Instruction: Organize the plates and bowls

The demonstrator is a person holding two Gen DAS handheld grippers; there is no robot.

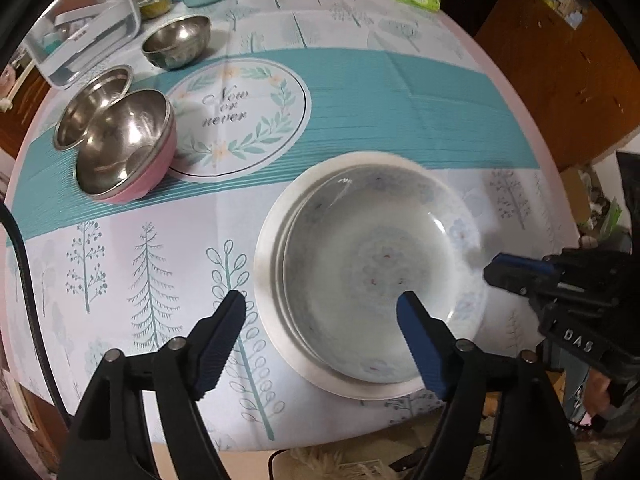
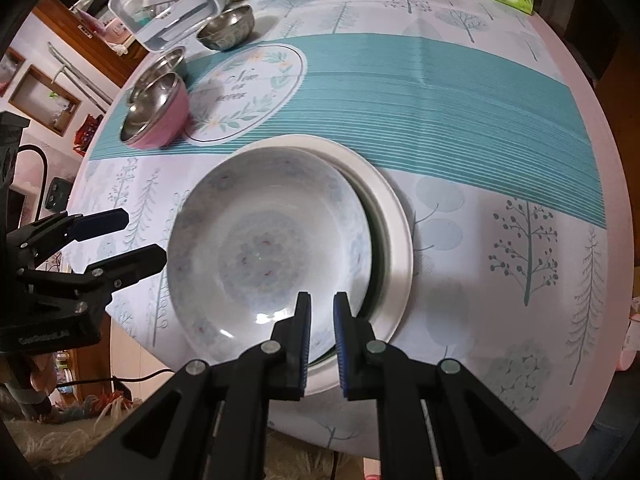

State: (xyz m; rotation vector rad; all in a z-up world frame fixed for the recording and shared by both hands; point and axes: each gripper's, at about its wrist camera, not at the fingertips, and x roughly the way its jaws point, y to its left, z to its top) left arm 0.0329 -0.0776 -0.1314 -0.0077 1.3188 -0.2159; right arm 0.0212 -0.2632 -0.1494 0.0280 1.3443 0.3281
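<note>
Glossy ceramic plate (image 2: 264,248), shiny metal bowls (image 1: 124,148), smooth printed tablecloth (image 1: 400,112)

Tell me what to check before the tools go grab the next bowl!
1. Left tool empty and open: ok, nothing sits between its wide-apart fingers.
2. Right tool let go of the flowery plate: cannot tell; its jaws are nearly shut and the rim is hidden behind them.
3. Flowery plate centred on the white plate: not ok, it sits shifted to one side.
4. Pink bowl free to grab: not ok, it leans tilted against a steel bowl.
5. Other steel bowl standing alone: ok.
6. Tablecloth flat: ok.
</note>
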